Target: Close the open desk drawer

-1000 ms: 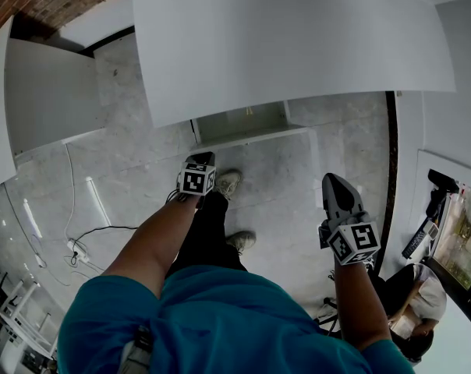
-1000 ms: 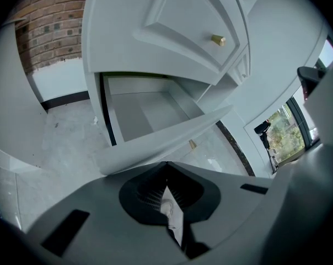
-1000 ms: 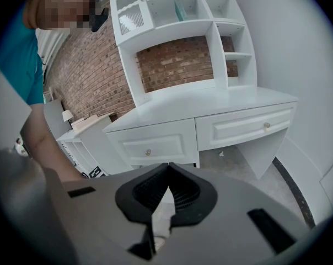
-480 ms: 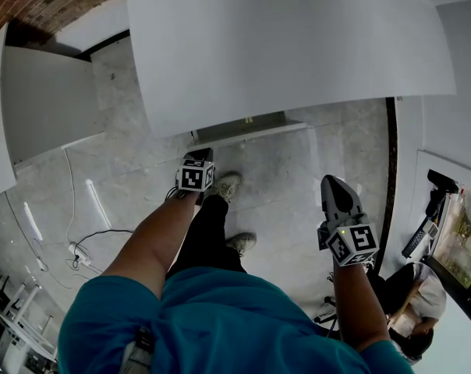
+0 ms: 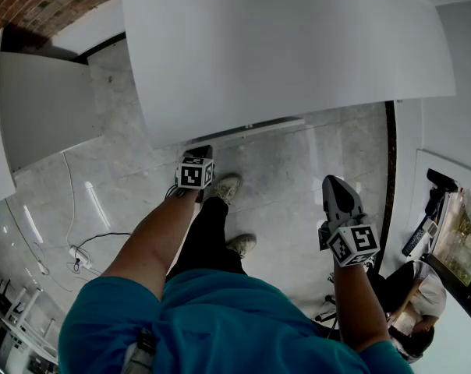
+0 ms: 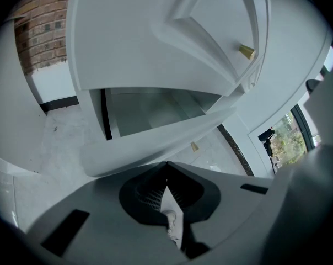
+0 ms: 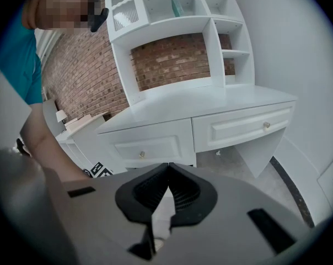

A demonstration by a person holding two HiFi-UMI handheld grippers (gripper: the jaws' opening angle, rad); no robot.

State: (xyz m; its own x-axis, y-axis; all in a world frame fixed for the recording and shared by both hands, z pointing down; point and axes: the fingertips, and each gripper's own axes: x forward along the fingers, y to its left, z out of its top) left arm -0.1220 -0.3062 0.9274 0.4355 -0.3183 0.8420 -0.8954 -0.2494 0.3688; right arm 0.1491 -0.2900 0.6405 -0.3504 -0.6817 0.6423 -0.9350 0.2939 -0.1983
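Now the left gripper (image 6: pixel 166 164), jaws together, meets the slightly open drawer (image 6: pixel 155 145) front; the right gripper (image 7: pixel 167 165) hangs closed, empty, aside.

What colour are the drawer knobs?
Brassy gold; a drawer knob shows best in the left gripper view.

Three cameras on one drawer (image 6: pixel 155 142)
The head view looks steeply down on the tabletop (image 5: pixel 282 45) and floor (image 5: pixel 298 178). The camera on the left tool (image 6: pixel 166 164) sits close against the drawer front. The one on the right tool (image 7: pixel 167 165) stands farther back, facing the whole desk (image 7: pixel 260 153). All three share the drawer.
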